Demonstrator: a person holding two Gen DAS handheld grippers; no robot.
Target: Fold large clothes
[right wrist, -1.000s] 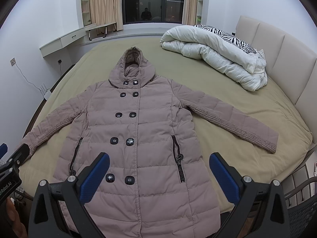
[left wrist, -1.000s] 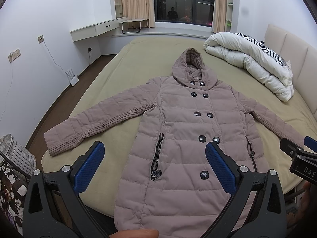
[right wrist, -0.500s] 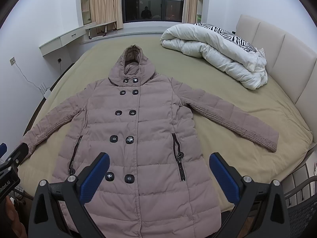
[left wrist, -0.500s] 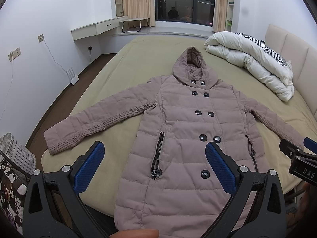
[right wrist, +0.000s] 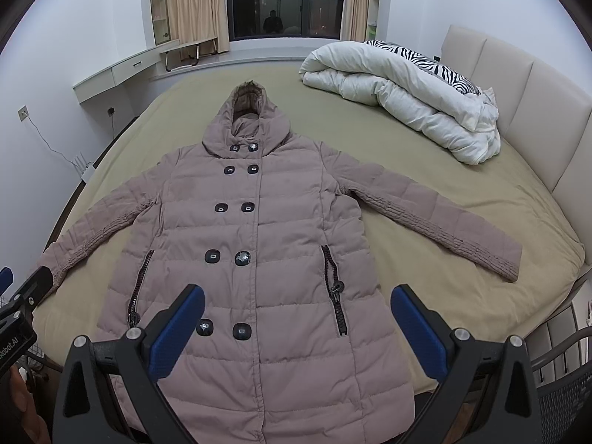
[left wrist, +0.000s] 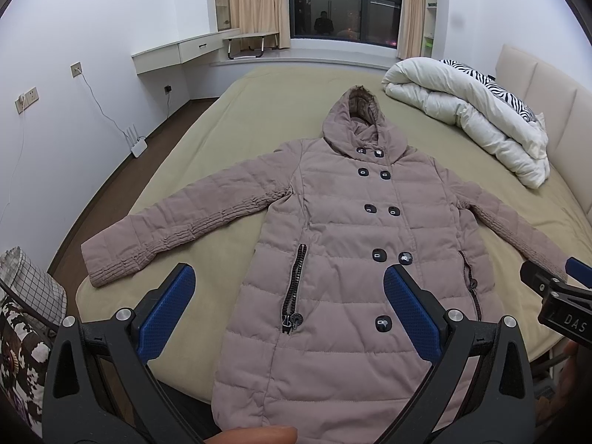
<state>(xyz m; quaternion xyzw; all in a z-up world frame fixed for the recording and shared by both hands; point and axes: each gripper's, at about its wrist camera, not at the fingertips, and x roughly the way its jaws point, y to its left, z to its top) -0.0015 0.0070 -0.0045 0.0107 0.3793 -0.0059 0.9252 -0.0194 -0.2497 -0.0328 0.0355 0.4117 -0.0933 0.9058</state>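
Almost nothing has shifted since a second ago: your left hand-held gripper (left wrist: 285,310) and right hand-held gripper (right wrist: 298,327) still hover with jaws wide apart above the coat (right wrist: 259,244), spread flat, buttoned, on the bed (right wrist: 425,192), so folding hasn't begun.

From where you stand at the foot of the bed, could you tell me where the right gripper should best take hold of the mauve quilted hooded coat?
I'd take the mauve quilted hooded coat at its right sleeve cuff, coming in from the bed's outer edge. The sleeve lies flat and splayed away from the body, free to fold inward. The right gripper hovers open above the hem.
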